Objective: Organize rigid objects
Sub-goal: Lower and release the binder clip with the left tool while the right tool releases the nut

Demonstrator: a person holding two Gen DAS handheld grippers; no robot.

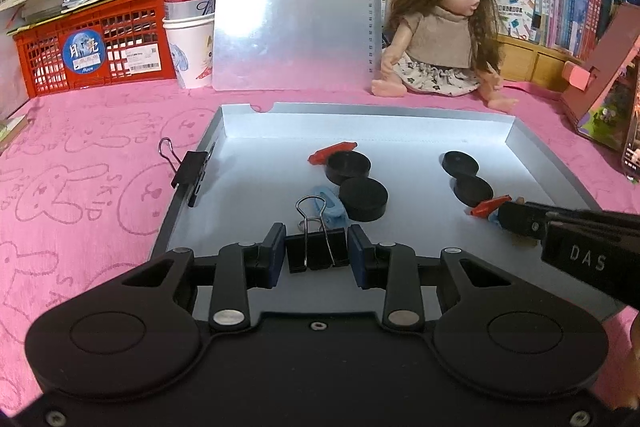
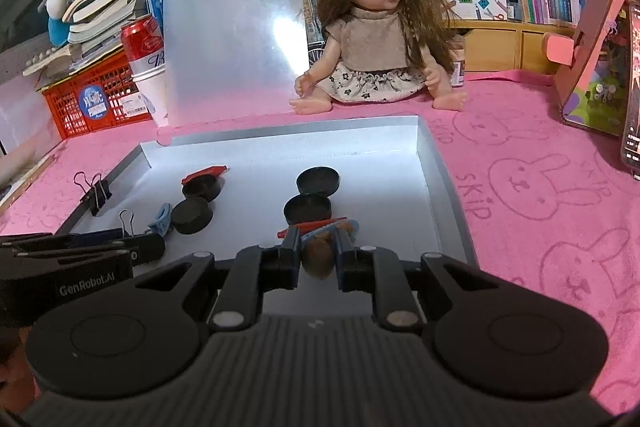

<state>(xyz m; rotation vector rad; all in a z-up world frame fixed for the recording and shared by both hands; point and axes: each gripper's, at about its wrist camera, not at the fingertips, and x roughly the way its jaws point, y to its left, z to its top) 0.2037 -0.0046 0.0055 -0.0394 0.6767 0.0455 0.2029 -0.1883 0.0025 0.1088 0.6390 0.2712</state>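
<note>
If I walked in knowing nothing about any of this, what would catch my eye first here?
Probably the long-haired doll sitting on the pink bunny-print cloth, right behind a shallow grey tray. Black discs, red pegs and a blue clip lie scattered in the tray. In front, the left gripper pinches a black binder clip, and the right gripper has a brown nut-like thing between its fingers.

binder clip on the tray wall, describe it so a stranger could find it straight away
Find the grey tray on the pink cloth. On its left wall sits a black binder clip, wire handles pointing outward. The only other clip is inside the left tool, not on the wall.
</note>
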